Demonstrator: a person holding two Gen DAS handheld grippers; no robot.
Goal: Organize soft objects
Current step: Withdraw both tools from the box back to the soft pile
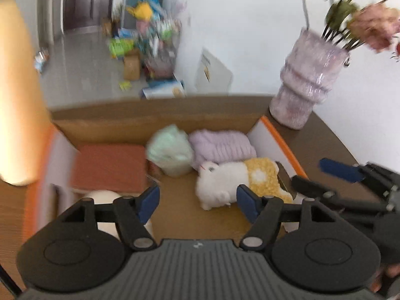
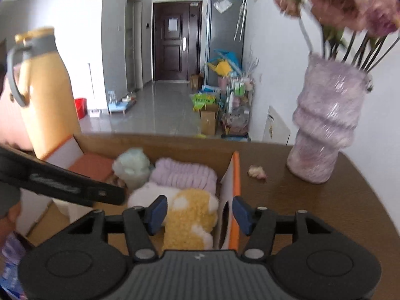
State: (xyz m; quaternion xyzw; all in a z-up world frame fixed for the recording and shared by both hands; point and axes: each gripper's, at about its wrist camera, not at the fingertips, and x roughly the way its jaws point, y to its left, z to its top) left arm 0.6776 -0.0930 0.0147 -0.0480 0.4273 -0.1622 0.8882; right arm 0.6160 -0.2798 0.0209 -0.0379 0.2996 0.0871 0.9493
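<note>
- Standing at nine o'clock beside the box is a tall orange bottle with a grey lid and strap (image 2: pixel 47 95), on the dark brown wooden table (image 2: pixel 312 200).
- Filling the middle is an open cardboard box with white-and-orange flaps (image 1: pixel 140 122), and the soft things lie inside it.
- At the box's ten o'clock corner lies a folded rust-red cloth (image 1: pixel 110 167); a cream rounded object (image 1: pixel 102 196) shows just below it, too hidden to identify.
- Toward twelve o'clock sits a mint-green fluffy bundle (image 1: pixel 171 150), touching a lilac ribbed knitted roll (image 1: pixel 222 146) on its right.
- At about three o'clock in the box lies a white-and-yellow plush toy animal (image 1: pixel 225 182), against the lilac roll.
- The left gripper (image 1: pixel 197 205) hovers over the box floor, blue pads spread, nothing between them.
- The right gripper (image 2: pixel 200 215) hangs over the box's right flap, its pads apart, straddling the plush and flap without pinching either.
- At two o'clock, outside the box, stands a ridged pale-purple vase holding pink flowers (image 2: pixel 327 125); a small fallen pink blossom (image 2: pixel 257 172) lies on the table between box and vase.
</note>
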